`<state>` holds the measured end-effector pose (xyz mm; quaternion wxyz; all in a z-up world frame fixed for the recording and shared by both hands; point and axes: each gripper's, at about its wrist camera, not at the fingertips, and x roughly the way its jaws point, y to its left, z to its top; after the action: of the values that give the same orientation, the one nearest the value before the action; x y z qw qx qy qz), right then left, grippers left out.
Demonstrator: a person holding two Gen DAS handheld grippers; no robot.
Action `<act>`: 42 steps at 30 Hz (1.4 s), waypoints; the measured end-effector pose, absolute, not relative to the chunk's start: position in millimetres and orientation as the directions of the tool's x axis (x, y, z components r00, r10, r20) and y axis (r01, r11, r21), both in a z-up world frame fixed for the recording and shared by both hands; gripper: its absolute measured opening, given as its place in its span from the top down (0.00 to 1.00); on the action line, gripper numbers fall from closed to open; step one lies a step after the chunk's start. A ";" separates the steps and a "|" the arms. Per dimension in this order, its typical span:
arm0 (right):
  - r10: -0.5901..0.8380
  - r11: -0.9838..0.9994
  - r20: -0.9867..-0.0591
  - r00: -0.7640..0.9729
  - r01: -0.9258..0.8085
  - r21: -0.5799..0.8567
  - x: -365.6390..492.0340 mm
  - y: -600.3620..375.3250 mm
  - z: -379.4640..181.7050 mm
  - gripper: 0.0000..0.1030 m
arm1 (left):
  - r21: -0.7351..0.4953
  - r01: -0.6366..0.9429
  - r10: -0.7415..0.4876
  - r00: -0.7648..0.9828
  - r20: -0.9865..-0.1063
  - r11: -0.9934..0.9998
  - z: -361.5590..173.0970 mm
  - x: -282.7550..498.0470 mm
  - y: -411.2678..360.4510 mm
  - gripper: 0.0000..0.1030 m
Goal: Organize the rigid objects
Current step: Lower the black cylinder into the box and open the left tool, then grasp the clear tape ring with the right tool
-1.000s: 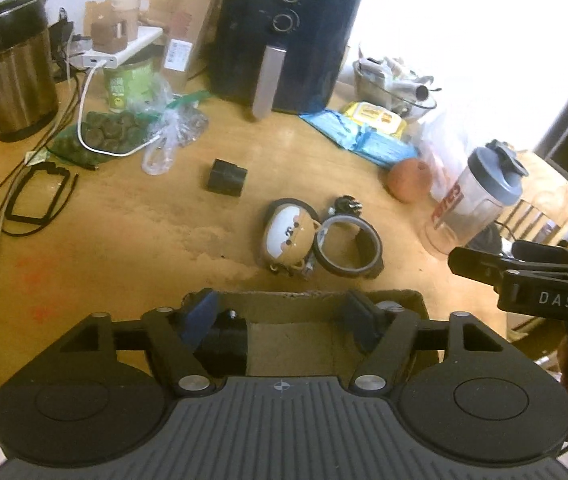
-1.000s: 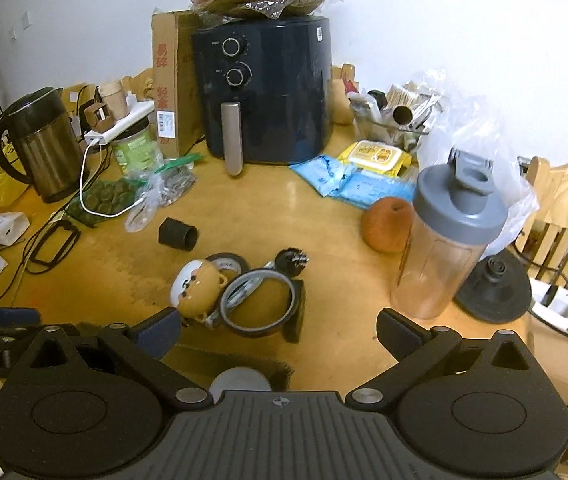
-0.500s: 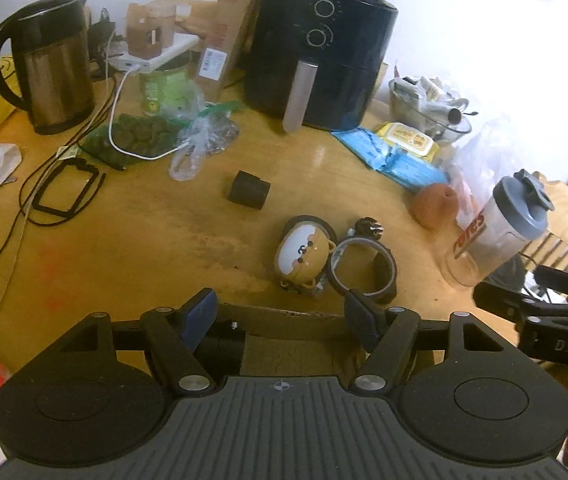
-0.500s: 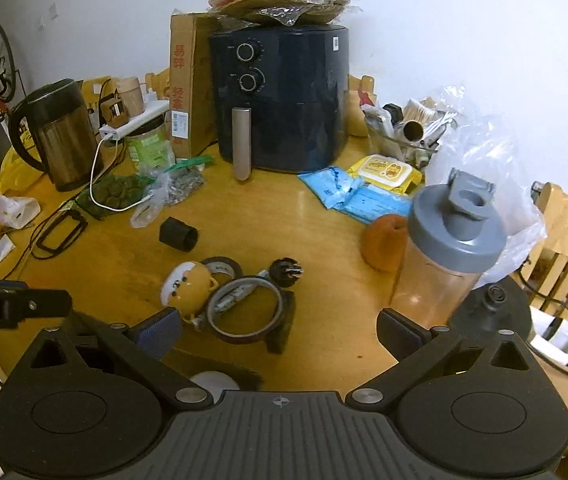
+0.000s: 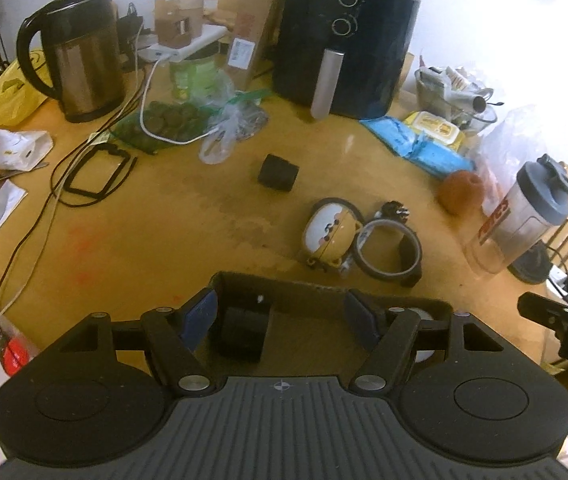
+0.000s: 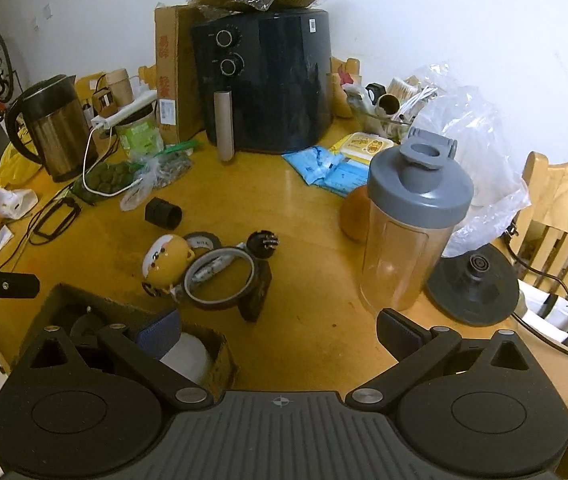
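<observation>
A cardboard box (image 5: pixel 324 289) sits at the table's near edge, holding a black block (image 5: pixel 243 334) and a white round thing (image 6: pixel 187 356). My left gripper (image 5: pixel 281 316) is open and empty above the box. My right gripper (image 6: pixel 279 332) is open and empty, to the right of the box (image 6: pixel 219 354). Beyond the box lie a yellow bear-shaped case (image 5: pixel 326 234), a tape ring (image 5: pixel 388 250), a black plug (image 5: pixel 396 212) and a black cylinder (image 5: pixel 277 172). These show in the right wrist view too: case (image 6: pixel 165 260), tape ring (image 6: pixel 219 280), cylinder (image 6: pixel 163 213).
A black air fryer (image 6: pixel 263 84), a kettle (image 5: pixel 79 52), a shaker bottle (image 6: pixel 408 224), an orange (image 5: pixel 460 192), blue packets (image 5: pixel 416 148), bags and cables (image 5: pixel 91 172) crowd the back and sides. A kettle base (image 6: pixel 474 284) and a wooden chair (image 6: pixel 564 208) are at the right.
Both grippers have risen and drawn back from the table, so more of it shows. The left one has tilted up from the box. Both stayed open.
</observation>
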<state>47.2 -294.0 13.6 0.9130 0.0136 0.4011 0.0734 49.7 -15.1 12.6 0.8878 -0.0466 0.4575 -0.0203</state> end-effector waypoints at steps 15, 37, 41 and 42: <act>0.141 0.989 -0.735 0.664 -0.121 0.081 59.7 -282.6 8.4 0.00 | -0.153 0.054 -0.157 0.557 -0.816 0.987 7.0 41.3 0.2 0.32; 0.093 0.995 -0.799 0.594 -0.040 0.086 102.4 -257.6 0.4 0.00 | -0.167 0.161 -0.229 0.552 -0.802 0.973 -1.1 56.8 47.5 0.24; 0.082 0.997 -0.807 0.584 -0.046 0.068 110.3 -257.5 -5.4 0.00 | -0.183 0.145 -0.233 0.553 -0.800 0.972 -0.9 61.0 54.6 0.24; 0.083 0.997 -0.808 0.583 -0.049 0.067 113.6 -257.5 -7.4 0.00 | -0.187 0.143 -0.235 0.553 -0.799 0.972 -1.3 62.3 55.8 0.24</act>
<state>113.6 -257.5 -7.4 0.8895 0.0187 0.4550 0.0373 62.3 55.8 -1.3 0.8798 -0.0501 0.4604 -0.1075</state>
